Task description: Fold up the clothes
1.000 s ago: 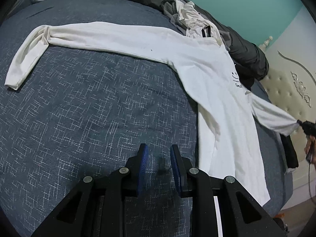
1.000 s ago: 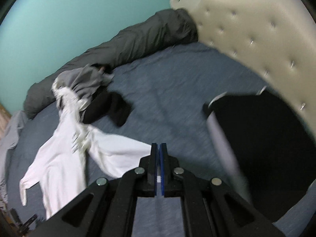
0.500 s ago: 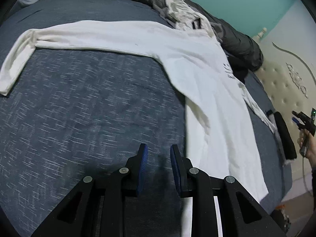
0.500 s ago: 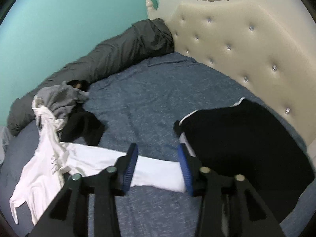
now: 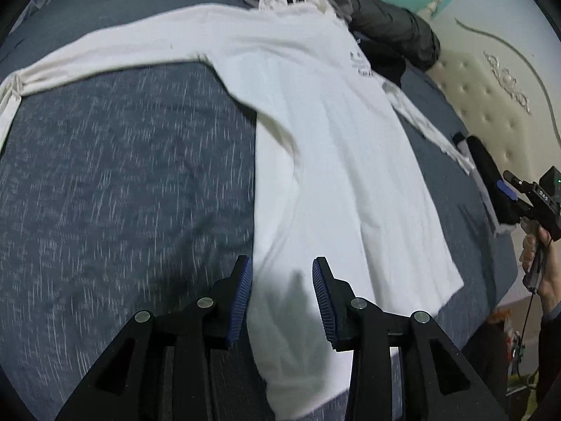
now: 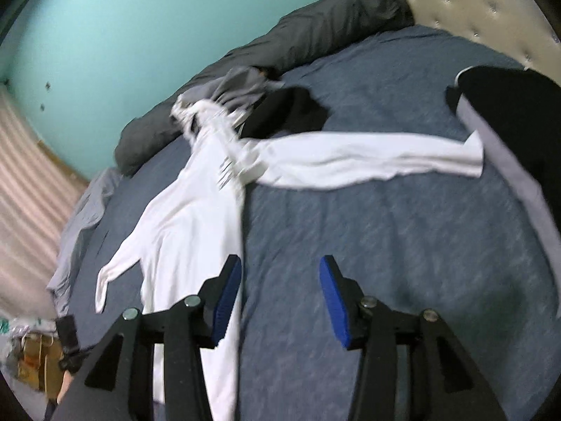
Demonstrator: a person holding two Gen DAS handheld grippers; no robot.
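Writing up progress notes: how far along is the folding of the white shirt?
Done: the white long-sleeved shirt lies spread flat on the bed, sleeves out. In hand: nothing; the left hand-held gripper hovers open over its hem, and the right hand-held gripper is open too, both having just opened. Left: every fold.

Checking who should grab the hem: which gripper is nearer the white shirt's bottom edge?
Left. The left gripper hovers open over the white shirt near its hem; the right gripper, open, hovers beside it over the blue bedspread.

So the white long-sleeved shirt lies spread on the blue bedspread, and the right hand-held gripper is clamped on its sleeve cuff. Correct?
Not quite. The right wrist view shows the right hand-held gripper open over the blue bedspread, clear of the cuff. The white long-sleeved shirt does lie spread there.
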